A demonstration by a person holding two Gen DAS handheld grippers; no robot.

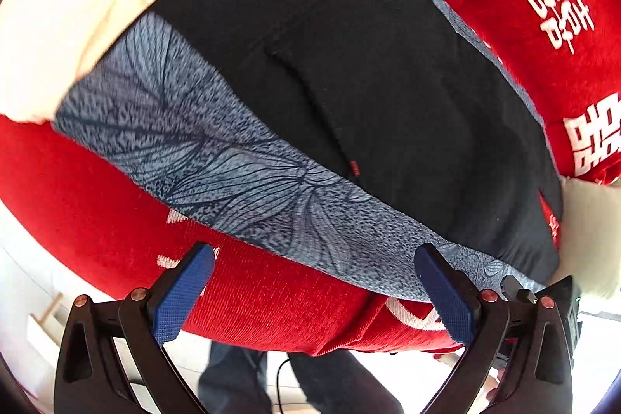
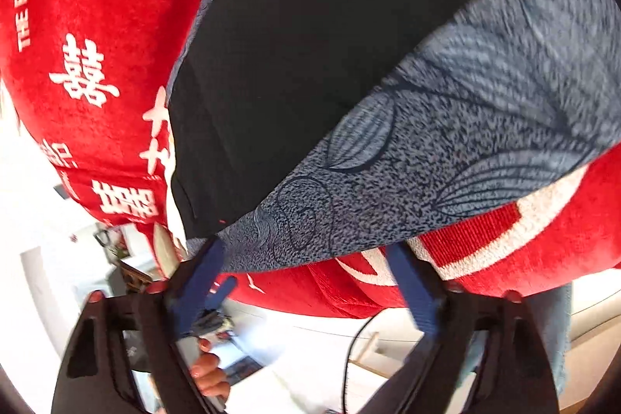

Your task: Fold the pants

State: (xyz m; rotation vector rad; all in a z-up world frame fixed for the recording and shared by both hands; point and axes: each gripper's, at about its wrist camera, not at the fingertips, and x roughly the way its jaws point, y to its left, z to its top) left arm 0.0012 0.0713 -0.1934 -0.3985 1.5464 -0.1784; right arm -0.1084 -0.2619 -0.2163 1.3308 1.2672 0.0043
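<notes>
One pair of pants [image 1: 349, 72], black with grey patterned panels, lies on one red blanket [image 1: 97, 220]; two tools [image 1: 314, 282] [image 2: 306, 282] show.

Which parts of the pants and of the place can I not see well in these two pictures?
- Pants: in the left wrist view the far end is cut off by the top edge.
- Printed panel: in the right wrist view its right part is blurred.
- Left gripper and right gripper: open, holding nothing.
- Room below the red blanket: overexposed in both views.
</notes>
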